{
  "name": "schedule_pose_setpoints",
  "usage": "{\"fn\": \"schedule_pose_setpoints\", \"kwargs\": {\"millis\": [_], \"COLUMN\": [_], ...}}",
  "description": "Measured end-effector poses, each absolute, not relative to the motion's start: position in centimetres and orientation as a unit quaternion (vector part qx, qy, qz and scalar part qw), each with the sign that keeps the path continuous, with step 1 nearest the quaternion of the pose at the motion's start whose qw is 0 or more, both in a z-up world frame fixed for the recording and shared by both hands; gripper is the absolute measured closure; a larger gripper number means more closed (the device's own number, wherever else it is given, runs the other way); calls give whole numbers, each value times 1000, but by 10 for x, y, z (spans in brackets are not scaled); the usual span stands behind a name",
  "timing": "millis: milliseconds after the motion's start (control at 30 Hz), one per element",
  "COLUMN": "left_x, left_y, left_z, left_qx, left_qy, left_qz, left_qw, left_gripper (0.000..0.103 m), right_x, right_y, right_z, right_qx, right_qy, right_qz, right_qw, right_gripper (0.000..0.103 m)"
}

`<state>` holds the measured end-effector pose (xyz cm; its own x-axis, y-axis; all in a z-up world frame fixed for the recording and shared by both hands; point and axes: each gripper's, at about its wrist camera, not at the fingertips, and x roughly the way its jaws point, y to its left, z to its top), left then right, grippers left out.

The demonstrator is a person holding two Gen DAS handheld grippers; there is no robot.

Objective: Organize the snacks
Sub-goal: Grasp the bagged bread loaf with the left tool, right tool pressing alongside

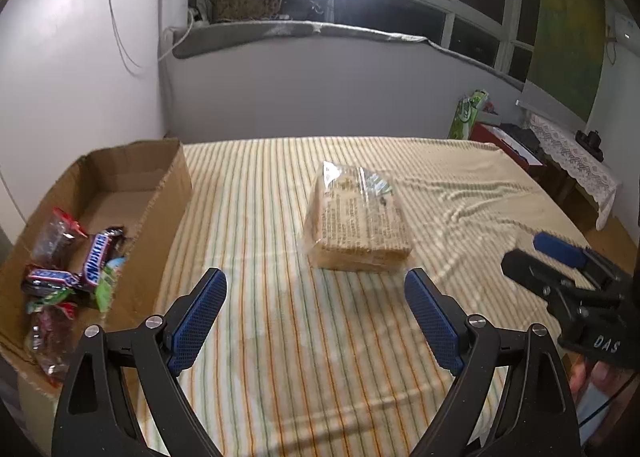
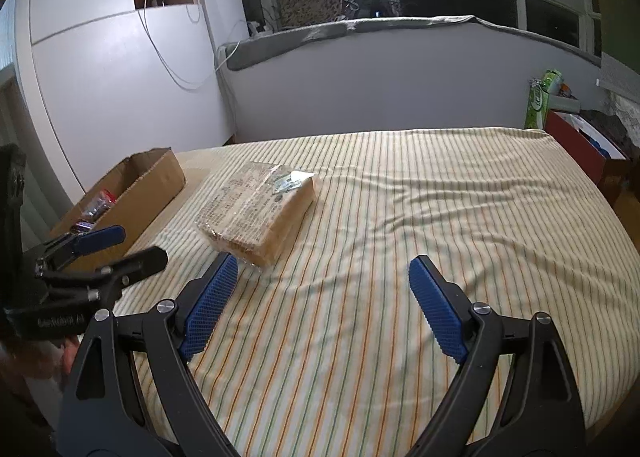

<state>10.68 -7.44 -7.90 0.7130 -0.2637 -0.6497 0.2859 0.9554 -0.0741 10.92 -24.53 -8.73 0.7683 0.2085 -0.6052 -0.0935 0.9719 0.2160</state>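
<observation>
A clear-wrapped pack of wafer biscuits (image 1: pixel 356 223) lies flat on the striped cloth, just beyond my open, empty left gripper (image 1: pixel 316 285). The pack also shows in the right wrist view (image 2: pixel 260 213), ahead and left of my open, empty right gripper (image 2: pixel 324 269). A shallow cardboard box (image 1: pixel 160 213) stands at the left and holds several small snacks, among them a Snickers bar (image 1: pixel 98 259). The box shows in the right wrist view (image 2: pixel 156 185) too. Each gripper appears in the other's view: the right one (image 1: pixel 560 257) and the left one (image 2: pixel 120 245).
The table under the striped cloth (image 2: pixel 400 237) runs to a grey wall at the back. A red box (image 2: pixel 576 141) and a green packet (image 2: pixel 542 101) stand off the far right corner. A lace-covered shelf (image 1: pixel 576 161) is at the right.
</observation>
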Motion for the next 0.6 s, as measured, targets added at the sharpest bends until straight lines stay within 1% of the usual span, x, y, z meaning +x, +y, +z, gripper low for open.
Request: {"fn": "schedule_pose_setpoints", "kwargs": {"millis": [133,267,367,467,600], "left_x": [112,132,154,171,175], "left_y": [-76,-87,-91,-89,-92], "left_z": [-88,-97,-104,-109,-108], "left_qx": [22,37,25,-1,-2], "left_qy": [356,365,380,397,398], "left_qz": [-160,-178,-188,-192,-207], "left_qw": [920,913,905,897,894], "left_gripper": [12,12,12,12,12], "right_x": [141,194,227,244,253], "right_y": [-239,-238,-232,-223,-215], "right_z": [-94,-102,-108,-113,-116], "right_qx": [82,125,129,134,126], "right_qy": [344,370,391,403,409], "right_qz": [96,139,157,177,180], "right_qw": [931,910,898,888,886], "right_gripper": [13,13,13,13,13]}}
